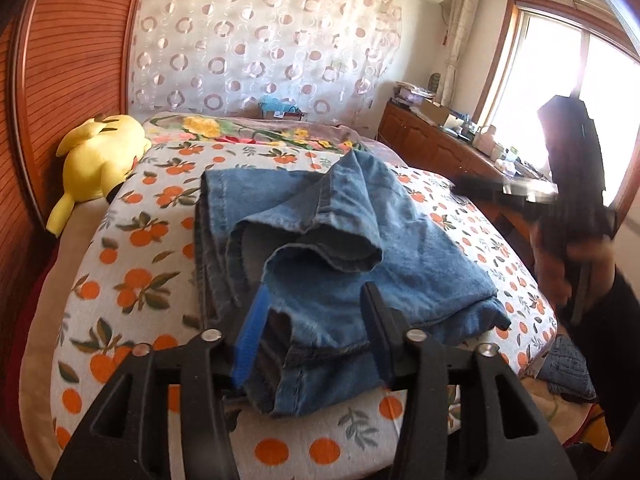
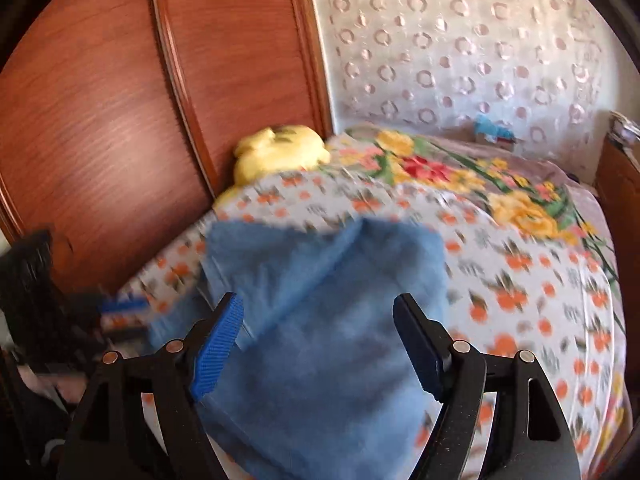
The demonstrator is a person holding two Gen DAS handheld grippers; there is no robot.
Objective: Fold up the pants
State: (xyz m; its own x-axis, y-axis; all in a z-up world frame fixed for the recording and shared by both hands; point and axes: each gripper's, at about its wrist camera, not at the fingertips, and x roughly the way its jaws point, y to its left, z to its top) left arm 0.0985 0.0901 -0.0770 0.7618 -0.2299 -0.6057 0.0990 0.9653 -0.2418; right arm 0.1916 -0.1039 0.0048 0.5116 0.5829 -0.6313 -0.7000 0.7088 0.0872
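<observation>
Blue denim pants (image 1: 360, 232) lie folded in a loose, rumpled heap on the orange-print bed sheet (image 1: 132, 240). My left gripper (image 1: 314, 304) is low at the near edge of the heap. Its jaws stand apart with a hem of the pants lying between them, and the pads do not pinch it. In the right wrist view, which is blurred, my right gripper (image 2: 318, 304) hovers wide open over the pants (image 2: 320, 280) with nothing held. A hand holds that right gripper (image 1: 576, 200) at the bed's right side. The left gripper (image 2: 36, 280) shows as a dark blur at far left.
A yellow plush toy (image 1: 100, 152) lies at the bed's far left against the wooden headboard (image 1: 68, 80). A floral blanket (image 1: 248, 130) covers the far end. A cluttered wooden cabinet (image 1: 420, 136) stands under the window on the right. More denim (image 1: 568, 368) lies on the floor.
</observation>
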